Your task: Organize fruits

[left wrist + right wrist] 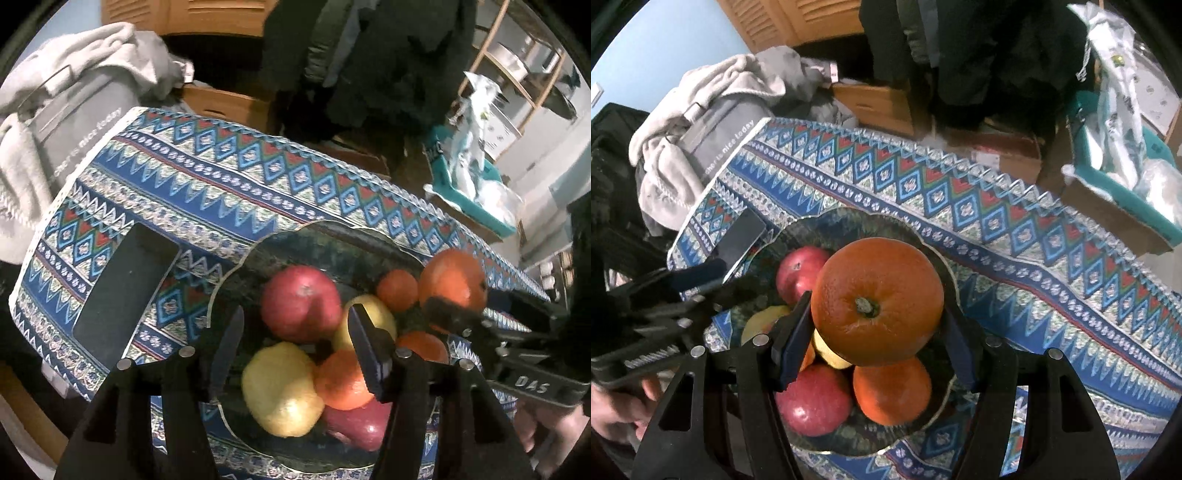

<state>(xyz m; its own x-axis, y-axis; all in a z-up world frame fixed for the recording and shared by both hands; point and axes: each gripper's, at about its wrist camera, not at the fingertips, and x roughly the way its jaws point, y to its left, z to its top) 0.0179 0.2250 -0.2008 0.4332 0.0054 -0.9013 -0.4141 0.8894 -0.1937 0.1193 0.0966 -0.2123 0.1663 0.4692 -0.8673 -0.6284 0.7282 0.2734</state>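
A dark green scalloped bowl [332, 243] [831, 229] on the patterned tablecloth holds several fruits: red apples [301, 302] [812, 398], a yellow fruit [280, 387] and oranges [341, 380] [892, 391]. My left gripper [299, 354] hovers open over the bowl. Its fingers stand apart above the yellow fruit and an orange and press on nothing. My right gripper [877, 343] is shut on a large orange [877, 301] [452, 282], held stem side up just above the bowl's fruit. In the right wrist view the left gripper [713, 284] reaches in from the left.
A flat black phone-like object [125, 288] [740, 236] lies on the tablecloth [258, 177] left of the bowl. Grey clothing [55, 110] is piled past the table's left edge. A teal box with bags [469, 184] and cardboard boxes stand behind. A person's hand [546, 435] holds the right gripper.
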